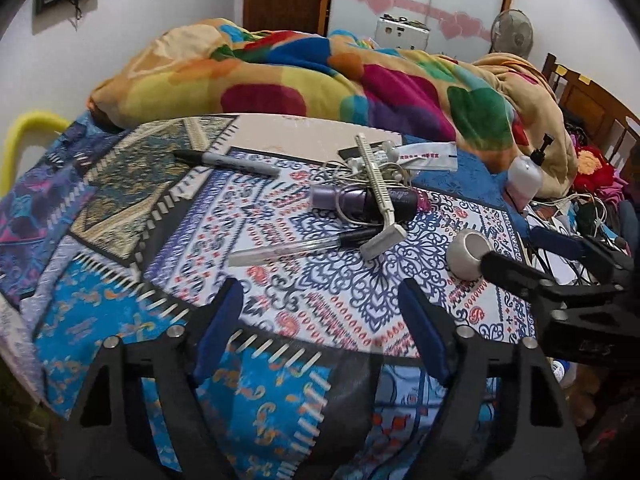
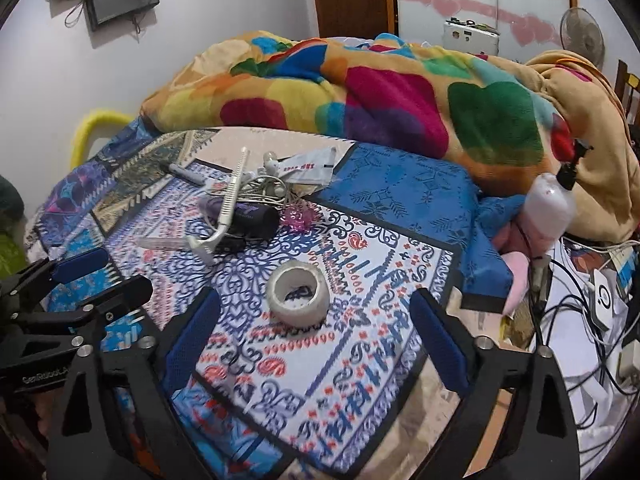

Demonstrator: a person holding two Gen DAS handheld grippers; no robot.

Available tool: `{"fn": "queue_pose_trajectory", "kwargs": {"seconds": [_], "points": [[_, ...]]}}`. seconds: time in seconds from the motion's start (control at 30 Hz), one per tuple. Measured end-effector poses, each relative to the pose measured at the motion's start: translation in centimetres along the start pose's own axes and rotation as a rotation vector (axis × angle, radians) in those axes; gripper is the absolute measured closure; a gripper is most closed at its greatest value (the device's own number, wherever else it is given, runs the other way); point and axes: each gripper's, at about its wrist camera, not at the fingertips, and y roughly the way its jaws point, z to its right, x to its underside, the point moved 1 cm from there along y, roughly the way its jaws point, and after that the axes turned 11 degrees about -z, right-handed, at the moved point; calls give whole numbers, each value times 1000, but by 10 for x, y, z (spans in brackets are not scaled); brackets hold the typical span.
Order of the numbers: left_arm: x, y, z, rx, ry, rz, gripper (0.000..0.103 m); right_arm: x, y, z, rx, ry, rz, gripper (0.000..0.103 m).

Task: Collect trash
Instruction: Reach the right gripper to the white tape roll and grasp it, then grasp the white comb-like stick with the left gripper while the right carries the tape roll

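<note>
Two tools hang over the patterned bedspread point(image 2: 360, 248), both spread wide with nothing between their pads. The right tool point(image 2: 316, 344) is lined up on a nearly spent tape roll point(image 2: 298, 294), which lies flat on the cloth just ahead of its fingers, apart from everything else. The left tool point(image 1: 320, 328) faces a small heap farther back: a disposable razor point(image 1: 380, 200) lying across a dark purple tube point(image 1: 368, 202), tangled white earphones point(image 1: 368, 168), a clear pen point(image 1: 296, 248), a crumpled white wrapper point(image 1: 424, 157) and, off to the side, a black marker point(image 1: 228, 160). The likeliest trouble, I judge, is sorting: razor and wrapper look like rubbish, while the earphones may not be, and their cord loops around the tube, so a grab at one piece could drag the rest along. The soft bedspread could also bunch between closing pads, and the tape roll could squirt sideways if pinched off-centre.
</note>
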Motion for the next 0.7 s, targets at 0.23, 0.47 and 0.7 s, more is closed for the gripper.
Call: {"fn": "queue_pose_trajectory", "kwargs": {"seconds": [0.23, 0.47, 0.7], "points": [[-9, 14, 17, 24, 82, 20, 48, -1, 23, -1, -36, -55, -55, 68], [-24, 28, 34, 19, 118, 26, 59, 0, 14, 10, -47, -17, -21, 68], [-33, 38, 48, -28, 107, 51, 90, 0, 2, 19, -49, 9, -3, 68]]}}
